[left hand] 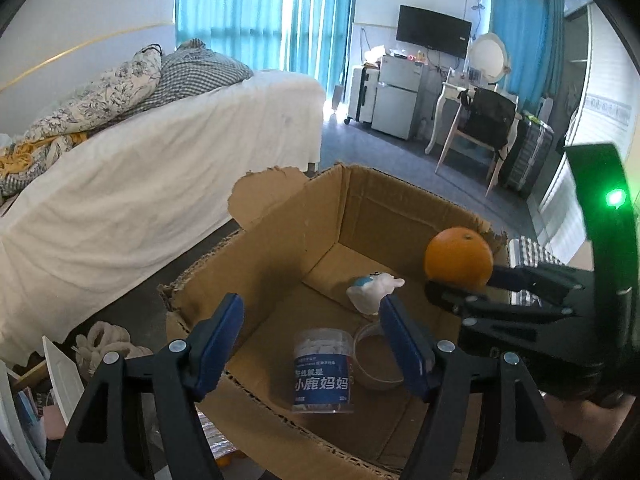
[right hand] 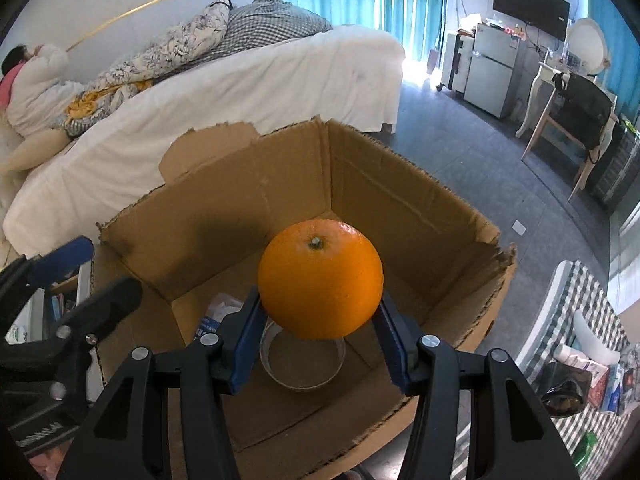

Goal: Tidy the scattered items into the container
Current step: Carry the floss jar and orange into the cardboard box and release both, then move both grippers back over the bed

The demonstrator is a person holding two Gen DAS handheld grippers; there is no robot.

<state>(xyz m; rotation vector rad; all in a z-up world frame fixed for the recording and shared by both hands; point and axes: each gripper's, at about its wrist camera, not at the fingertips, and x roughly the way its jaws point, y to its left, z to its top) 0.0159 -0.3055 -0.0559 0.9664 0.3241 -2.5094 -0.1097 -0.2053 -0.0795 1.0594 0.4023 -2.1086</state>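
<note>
An open cardboard box (left hand: 280, 224) (right hand: 400, 200) stands on the floor in front of me. Inside lie a clear jar with a blue label (left hand: 323, 370), a white and blue toy figure (left hand: 372, 290) and a clear round bowl (left hand: 376, 364) (right hand: 302, 364). My right gripper (right hand: 316, 316) (left hand: 460, 280) is shut on an orange (right hand: 320, 278) (left hand: 458, 258) and holds it above the box's inside. My left gripper (left hand: 316, 340) is open and empty over the box's near edge, above the jar; it also shows at the left of the right wrist view (right hand: 80, 272).
A bed with a white sheet (left hand: 140, 152) stands behind and left of the box, and a person lies on it (right hand: 36, 80). A fridge (left hand: 400, 92), a desk with a chair (left hand: 480, 120) and a suitcase stand at the far wall. A checked cloth with small items (right hand: 580, 352) is at the right.
</note>
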